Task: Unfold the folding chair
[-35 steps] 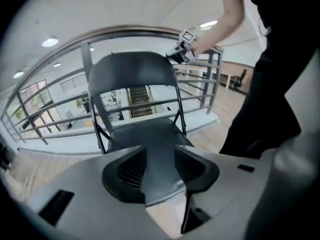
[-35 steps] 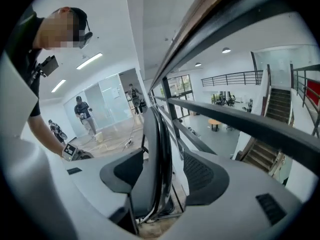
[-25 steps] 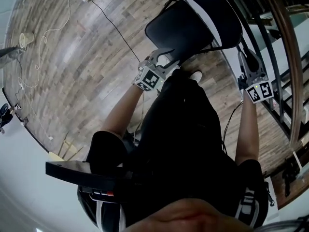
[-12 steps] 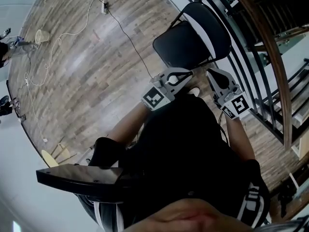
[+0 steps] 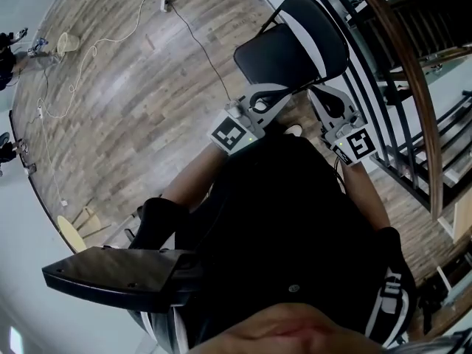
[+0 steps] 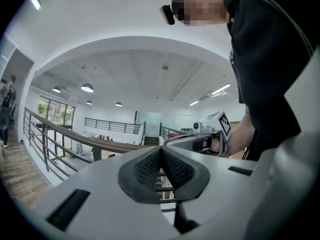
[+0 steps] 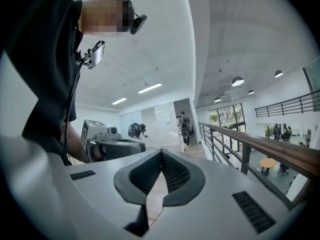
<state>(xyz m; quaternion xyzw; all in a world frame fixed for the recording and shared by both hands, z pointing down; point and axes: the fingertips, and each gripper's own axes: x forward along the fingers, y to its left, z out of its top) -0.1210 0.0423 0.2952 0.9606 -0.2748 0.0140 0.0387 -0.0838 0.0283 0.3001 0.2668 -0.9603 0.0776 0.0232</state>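
At the left, a cable (image 5: 118,32) trails across the wooden floor (image 5: 125,102). Your left forearm (image 5: 195,175) reaches up and forward from the shoulder, bare to the wrist, and holds the left gripper (image 5: 285,93) level in front of your chest, its marker cube nearest you. Its jaws have just drawn together – the ribbed pads meet at the tip with nothing between them.

The folding chair (image 5: 276,54) stands on the floor just ahead of both grippers, opened out, with its seat toward you and its backrest toward the railing (image 5: 383,65). Neither gripper touches it; neither gripper view shows it.

Your right forearm (image 5: 365,198) comes up along your right side and carries the right gripper (image 5: 316,93) level too, close beside the left one. In the head view the two point inward, so their tips nearly converge. The right jaws are also closed tip to tip and empty – each gripper view shows the other gripper close alongside, a hand wrapped round its handle.
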